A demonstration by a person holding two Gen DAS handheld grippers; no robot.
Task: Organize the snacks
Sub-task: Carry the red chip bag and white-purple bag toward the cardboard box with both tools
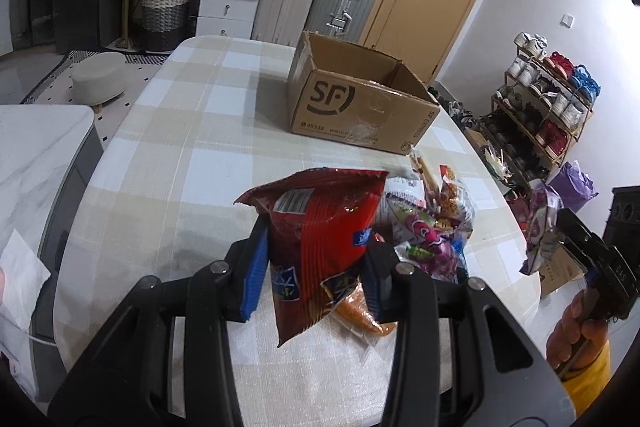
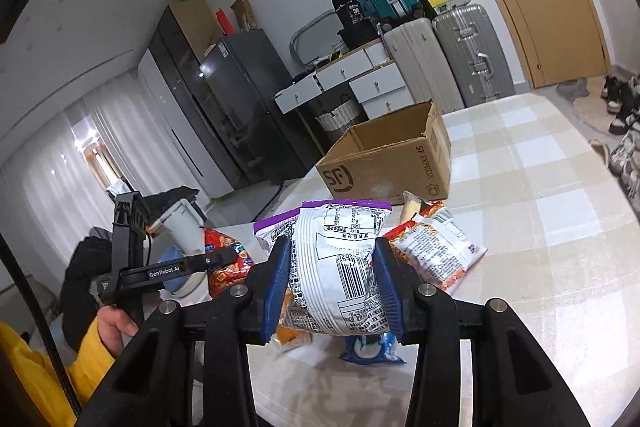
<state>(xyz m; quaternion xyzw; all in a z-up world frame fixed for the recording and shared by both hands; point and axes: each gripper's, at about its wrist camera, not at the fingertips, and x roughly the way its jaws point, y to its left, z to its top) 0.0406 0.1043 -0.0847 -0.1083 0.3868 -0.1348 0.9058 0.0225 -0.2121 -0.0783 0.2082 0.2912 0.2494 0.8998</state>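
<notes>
Box (image 1: 362, 99) stands open-topped near the table's (image 1: 168, 155) far edge, straight beyond both tongs. Left gripper (image 1: 316, 267) clenches a red bag (image 1: 320, 227), right gripper (image 2: 332, 283) a white bag (image 2: 340, 259), both hanging upright, neither clearly nearer.

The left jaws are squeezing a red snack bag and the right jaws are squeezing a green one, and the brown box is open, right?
Almost. The bag in the right gripper is not green: the right wrist view shows a white snack bag with a purple top edge. The rest is right: the left gripper squeezes the red snack bag, and the brown box is open.
</notes>
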